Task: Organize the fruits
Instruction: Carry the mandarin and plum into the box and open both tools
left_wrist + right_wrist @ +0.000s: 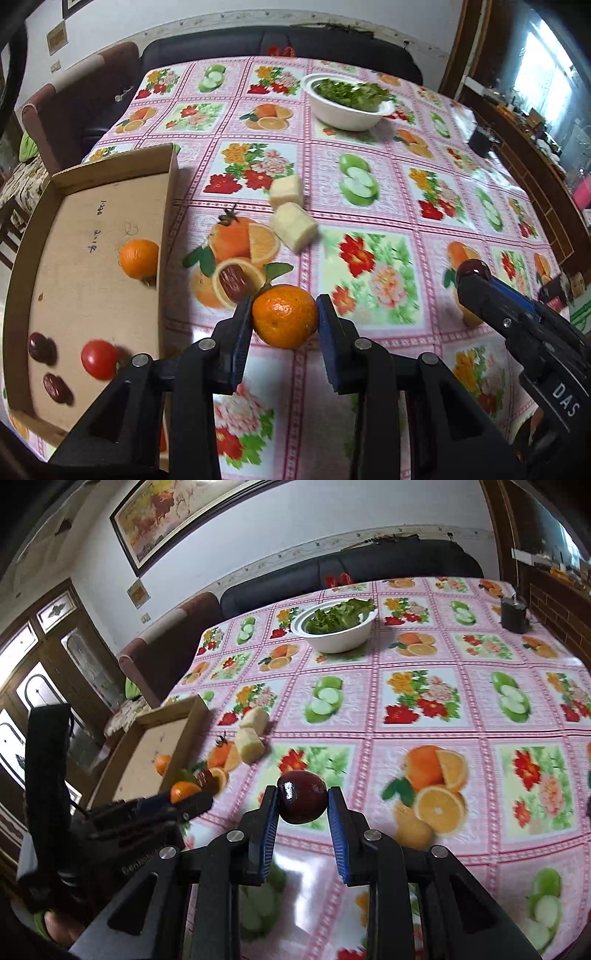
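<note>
Both tongs grip round fruit, the left tongs [284,319] a tangerine [284,317] and the right tongs [302,805] a dark plum [302,802], so either could roll free above the surface [369,206] short of the box [88,258] left of them.

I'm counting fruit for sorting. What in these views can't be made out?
- Cardboard tray: near corner hidden by the left gripper, left wrist view.
- Tray contents: mostly hidden by its wall, right wrist view.
- White bowl: greens cover whatever lies beneath, both views.

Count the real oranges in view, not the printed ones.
2. One orange lies in the cardboard tray; the other orange is clamped in the left gripper. None appears hidden.
</note>
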Demonstrator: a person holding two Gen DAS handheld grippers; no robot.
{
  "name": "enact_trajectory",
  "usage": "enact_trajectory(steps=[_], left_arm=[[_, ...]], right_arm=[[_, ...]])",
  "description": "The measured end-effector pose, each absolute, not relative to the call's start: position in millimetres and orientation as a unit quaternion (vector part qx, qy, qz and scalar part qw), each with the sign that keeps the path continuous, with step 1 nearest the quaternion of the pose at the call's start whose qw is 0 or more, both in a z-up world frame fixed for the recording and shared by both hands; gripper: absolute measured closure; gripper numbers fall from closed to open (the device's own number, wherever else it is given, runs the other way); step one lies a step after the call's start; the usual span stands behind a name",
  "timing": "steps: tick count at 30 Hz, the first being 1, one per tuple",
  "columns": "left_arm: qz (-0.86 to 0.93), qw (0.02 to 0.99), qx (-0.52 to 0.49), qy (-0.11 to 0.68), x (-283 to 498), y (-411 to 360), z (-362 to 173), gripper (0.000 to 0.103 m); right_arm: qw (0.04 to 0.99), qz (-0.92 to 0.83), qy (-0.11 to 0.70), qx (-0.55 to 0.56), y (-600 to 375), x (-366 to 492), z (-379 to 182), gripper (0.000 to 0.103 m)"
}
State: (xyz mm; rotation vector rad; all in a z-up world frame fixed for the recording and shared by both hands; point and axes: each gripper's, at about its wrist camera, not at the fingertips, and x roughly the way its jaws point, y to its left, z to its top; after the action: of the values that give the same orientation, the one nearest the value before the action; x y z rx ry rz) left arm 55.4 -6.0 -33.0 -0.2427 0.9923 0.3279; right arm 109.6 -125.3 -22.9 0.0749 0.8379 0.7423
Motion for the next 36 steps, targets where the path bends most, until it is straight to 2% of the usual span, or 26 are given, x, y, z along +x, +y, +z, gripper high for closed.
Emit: enact_trajectory(steps=[9, 14, 18, 25, 36], left_arm=[[0.168, 0.822, -0.136, 0.527, 72.1, 24.7, -29.4, 0.072], [0.186, 0.796, -0.140, 0.558, 55.7, 39.1, 2.5, 0.071], [0.218, 0.789, -0.151, 0.554, 31.4, 50.9, 31.4, 0.071], [0.309, 0.776, -0.174, 0.521, -21.3, 79.1, 67.3, 0.071], [0.325, 0.754, -0.214, 0.530, -53.4, 163.1, 52.3, 0.071]], right_arm=[[0.827, 0.325, 0.455, 0.062, -99.4, 151.6, -18.3, 0.076], [0.810, 0.313, 0.489, 0.075, -90.5, 146.2, 6.6, 0.076], [0.799, 0.317, 0.506, 0.072, -76.8, 135.4, 27.9, 0.076], [0.785, 0.382, 0.487, 0.031, -40.7, 107.6, 53.5, 0.076], [0.765, 0.407, 0.500, 0.004, 22.4, 83.7, 57.6, 0.076]])
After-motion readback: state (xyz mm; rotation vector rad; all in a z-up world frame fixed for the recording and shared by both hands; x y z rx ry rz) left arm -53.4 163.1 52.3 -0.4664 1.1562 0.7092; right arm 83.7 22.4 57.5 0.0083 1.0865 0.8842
